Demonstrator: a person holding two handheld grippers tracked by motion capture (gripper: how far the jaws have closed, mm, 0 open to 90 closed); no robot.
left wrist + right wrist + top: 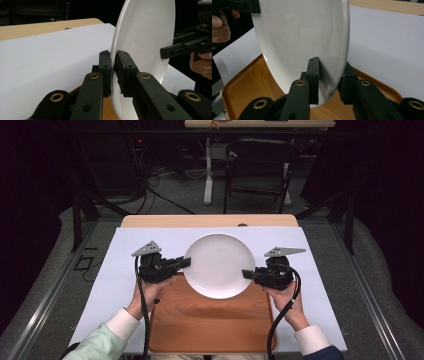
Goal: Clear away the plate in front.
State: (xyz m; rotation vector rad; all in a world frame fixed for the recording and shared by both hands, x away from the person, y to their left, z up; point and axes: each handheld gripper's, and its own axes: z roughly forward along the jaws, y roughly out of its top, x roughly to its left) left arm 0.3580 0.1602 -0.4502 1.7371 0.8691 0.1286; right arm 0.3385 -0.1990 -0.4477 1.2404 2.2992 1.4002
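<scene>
A round white plate [217, 265] is held flat between my two grippers, over the far edge of a wooden tray [210, 325]. My left gripper [186, 262] is shut on the plate's left rim; in the left gripper view the pads [105, 62] pinch the rim of the plate [147, 37] from both sides. My right gripper [246, 273] is shut on the right rim, and in the right gripper view its jaws clamp the edge of the plate [304, 32] above the tray [249, 85]. A hand holds each gripper.
A white sheet [120, 270] covers the wooden table [210, 220] under the tray. A dark chair [260, 165] and a second table [260, 124] stand on the floor beyond. Cables trail from both grippers toward the near edge.
</scene>
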